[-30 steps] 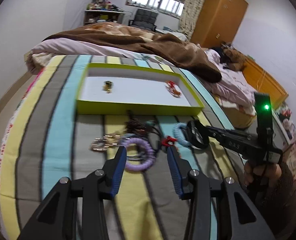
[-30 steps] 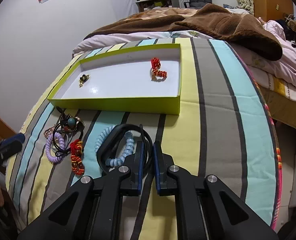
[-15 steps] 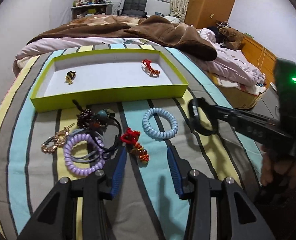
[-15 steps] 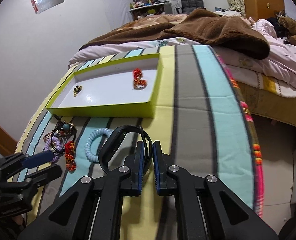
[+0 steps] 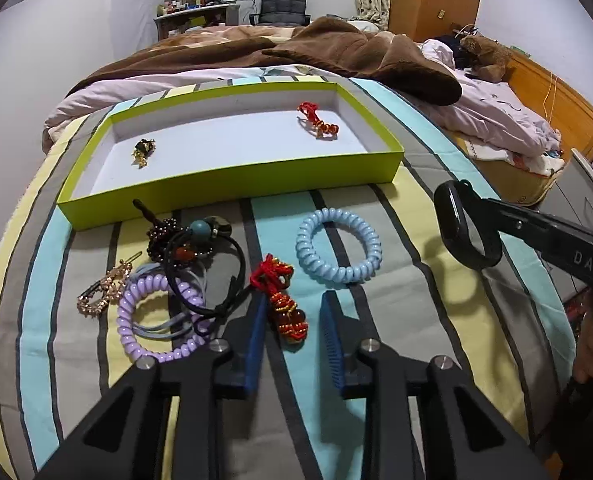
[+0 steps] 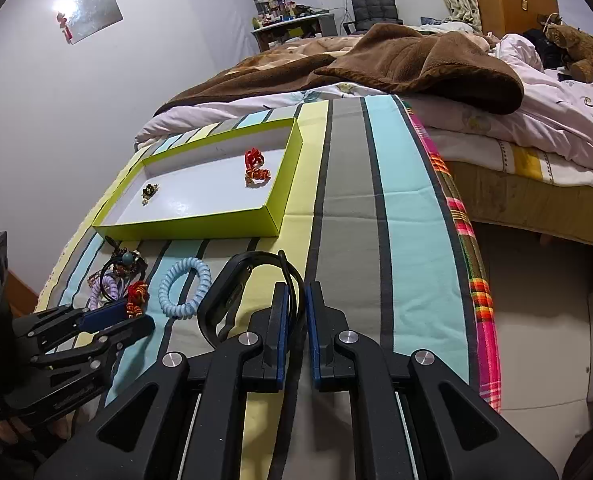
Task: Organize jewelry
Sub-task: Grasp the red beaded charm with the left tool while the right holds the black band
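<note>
My right gripper (image 6: 295,320) has its jaws clamped on the black wristband (image 5: 466,226), lifted clear above the striped bedspread (image 5: 416,304) to the right of the pile. My left gripper (image 5: 292,338) sits low with jaws apart, straddling the red beaded charm (image 5: 282,304) on the bed. Just beside it lie the lilac coil tie (image 5: 158,322) and a gold clip (image 5: 104,292); the blue coil tie (image 5: 338,246) rests alone nearby. Beyond them, the green tray (image 5: 232,184) holds another red charm (image 5: 318,122) and a small dark-and-gold piece (image 5: 142,150), well apart.
</note>
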{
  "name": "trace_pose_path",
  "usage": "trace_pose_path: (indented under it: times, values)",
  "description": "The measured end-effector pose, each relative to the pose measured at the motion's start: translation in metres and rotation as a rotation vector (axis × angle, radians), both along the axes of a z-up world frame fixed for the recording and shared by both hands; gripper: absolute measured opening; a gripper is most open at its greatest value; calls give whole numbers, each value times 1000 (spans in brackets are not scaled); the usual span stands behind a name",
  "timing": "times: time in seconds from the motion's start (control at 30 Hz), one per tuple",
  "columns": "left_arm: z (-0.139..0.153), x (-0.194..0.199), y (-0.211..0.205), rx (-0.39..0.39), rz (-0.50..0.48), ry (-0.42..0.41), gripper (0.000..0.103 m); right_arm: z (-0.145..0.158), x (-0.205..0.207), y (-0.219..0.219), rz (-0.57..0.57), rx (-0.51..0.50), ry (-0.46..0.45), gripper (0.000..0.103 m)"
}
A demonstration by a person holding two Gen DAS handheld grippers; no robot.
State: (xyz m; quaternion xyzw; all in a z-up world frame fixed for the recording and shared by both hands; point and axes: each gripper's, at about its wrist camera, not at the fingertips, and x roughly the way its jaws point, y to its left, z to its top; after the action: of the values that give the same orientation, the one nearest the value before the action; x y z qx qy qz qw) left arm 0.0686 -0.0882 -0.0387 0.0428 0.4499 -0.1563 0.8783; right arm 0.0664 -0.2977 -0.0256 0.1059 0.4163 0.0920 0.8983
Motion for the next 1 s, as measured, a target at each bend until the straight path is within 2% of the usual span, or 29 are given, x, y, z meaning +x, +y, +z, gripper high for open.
trace_pose_path:
  times: [0.13,0.23,0.67,1.0]
  values:
    - [-1,1,0,22,8,-8,16,-1,0,0,4,2,-1,9]
    - [0,1,2,2,10,-12,12,-1,-1,0,5,3,-3,9]
    - [17,-3,17,-105,5,-29,10,6,-7,3,-2,-1,-10,9]
    - [53,6,32,-120,8,-115,10,21,-3,11,13,16,-41,9]
